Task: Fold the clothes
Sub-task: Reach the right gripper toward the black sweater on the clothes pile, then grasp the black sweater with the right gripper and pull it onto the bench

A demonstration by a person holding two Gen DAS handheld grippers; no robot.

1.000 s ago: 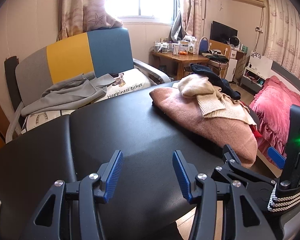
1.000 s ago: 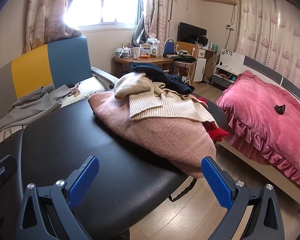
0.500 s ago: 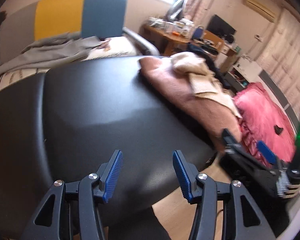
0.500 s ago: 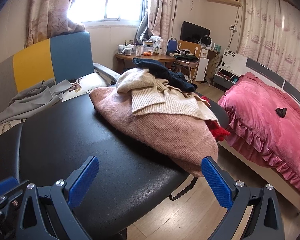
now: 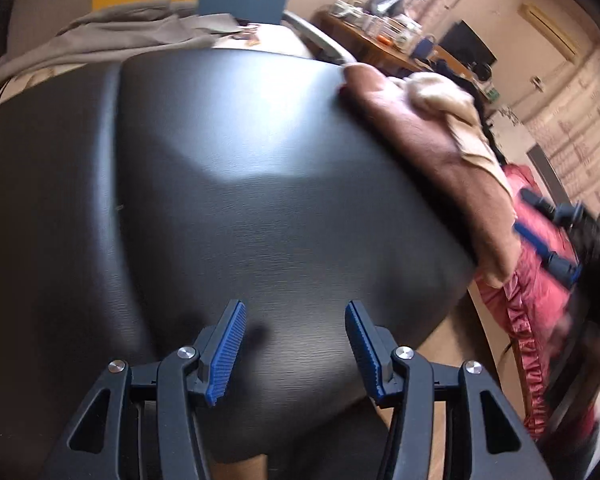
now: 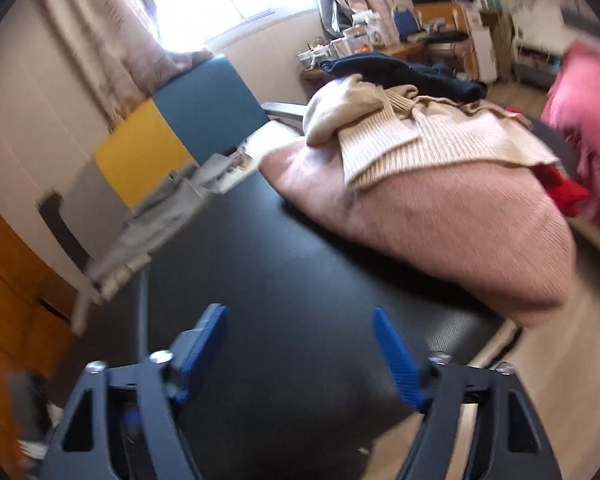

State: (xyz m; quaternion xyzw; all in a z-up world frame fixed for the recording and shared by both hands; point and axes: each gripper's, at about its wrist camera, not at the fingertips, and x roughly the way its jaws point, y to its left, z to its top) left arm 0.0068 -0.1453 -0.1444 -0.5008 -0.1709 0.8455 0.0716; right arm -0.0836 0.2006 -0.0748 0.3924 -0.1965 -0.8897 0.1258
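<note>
Jaws (both pairs empty) well short of clothes pile (image 6: 440, 184)

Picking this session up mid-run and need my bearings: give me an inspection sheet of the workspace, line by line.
Surface: black padded table, near part bare.
Job's things: pile at the table's far right end; pink sweater at the bottom, cream knit sweater on it, dark garment behind, red cloth at the far edge.
Clutter: grey garment lies on the armchair.
Grippers: left gripper open over bare table, nothing between its jaws; right gripper jaws closing, nothing between them.
Cables: a dark strap or cable hangs below the table edge in the left view; blurred.
Surroundings: pink bed, cluttered desk, window with curtains.
</note>
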